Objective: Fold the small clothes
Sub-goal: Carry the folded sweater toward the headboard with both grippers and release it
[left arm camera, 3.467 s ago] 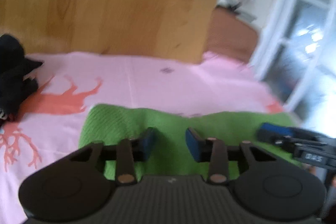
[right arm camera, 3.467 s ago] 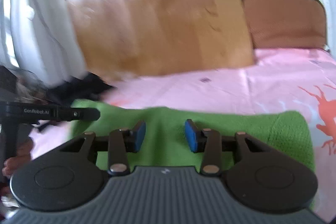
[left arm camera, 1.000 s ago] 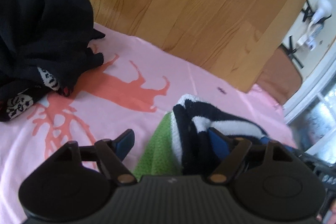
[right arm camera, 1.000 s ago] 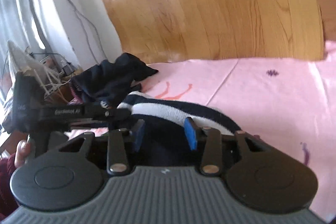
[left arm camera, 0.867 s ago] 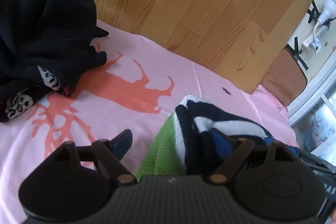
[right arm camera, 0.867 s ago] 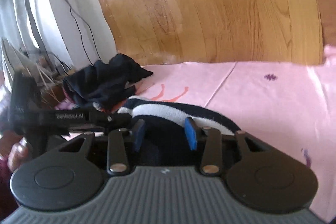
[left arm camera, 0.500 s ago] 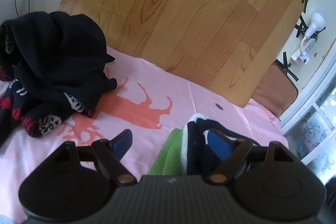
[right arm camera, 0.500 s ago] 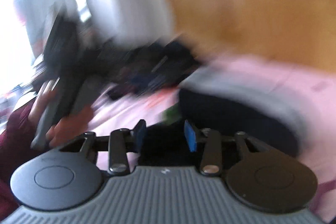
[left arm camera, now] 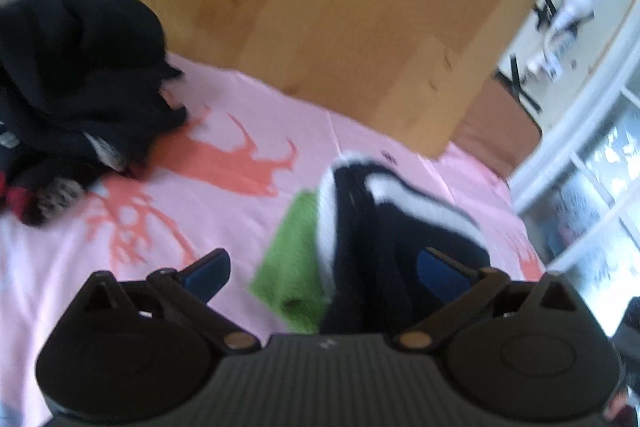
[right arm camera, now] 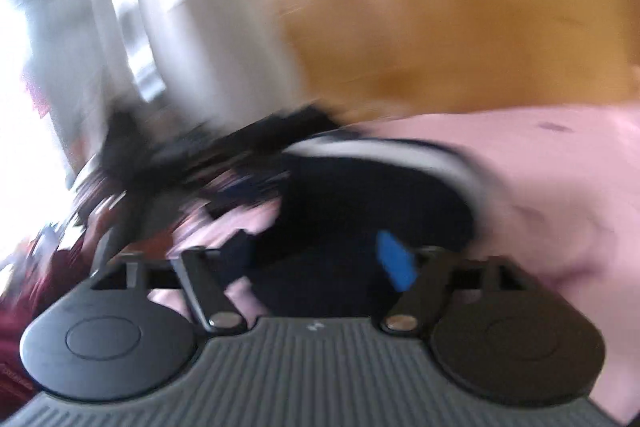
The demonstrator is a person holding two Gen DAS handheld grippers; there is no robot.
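Note:
A folded garment, navy with white stripes and a green side, lies on the pink sheet. My left gripper is open, its fingers wide apart just in front of the garment's near edge. In the blurred right wrist view the same navy and white garment lies just ahead of my right gripper, which is open with nothing held between its blue pads.
A heap of black clothes lies at the left on the pink sheet. A wooden headboard stands behind. A window is at the right. The right wrist view is heavily motion-blurred.
My right gripper has opened and let go of the striped garment, and it is swinging fast. The folded garment now rests on the sheet. My left gripper stays open.

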